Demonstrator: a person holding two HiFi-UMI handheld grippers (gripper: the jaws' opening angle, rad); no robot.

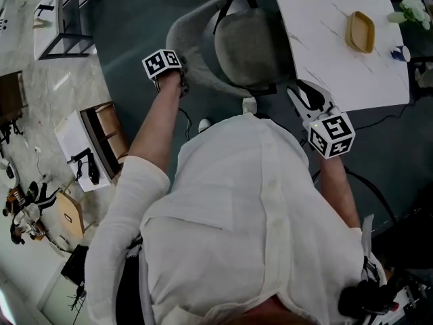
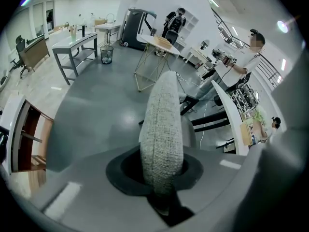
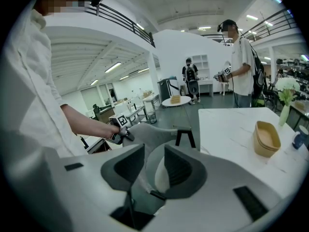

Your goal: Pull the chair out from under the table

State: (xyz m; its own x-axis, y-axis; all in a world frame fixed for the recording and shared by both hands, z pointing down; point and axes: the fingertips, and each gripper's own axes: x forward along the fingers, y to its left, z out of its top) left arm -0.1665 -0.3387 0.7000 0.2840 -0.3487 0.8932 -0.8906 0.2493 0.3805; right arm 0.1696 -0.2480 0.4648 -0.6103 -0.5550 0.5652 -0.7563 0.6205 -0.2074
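so far my left gripper [image 2: 161,174] pinches the chair [image 1: 233,46] back, my right gripper [image 3: 154,170] hangs open, and the seat looks only partly clear of the table [image 1: 325,42].

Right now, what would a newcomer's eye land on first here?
The grey chair, drawn up to the edge of the white table at top centre, stands out first. The left hand-held gripper is clamped on its backrest; the right hand-held gripper hangs open near the table's corner.
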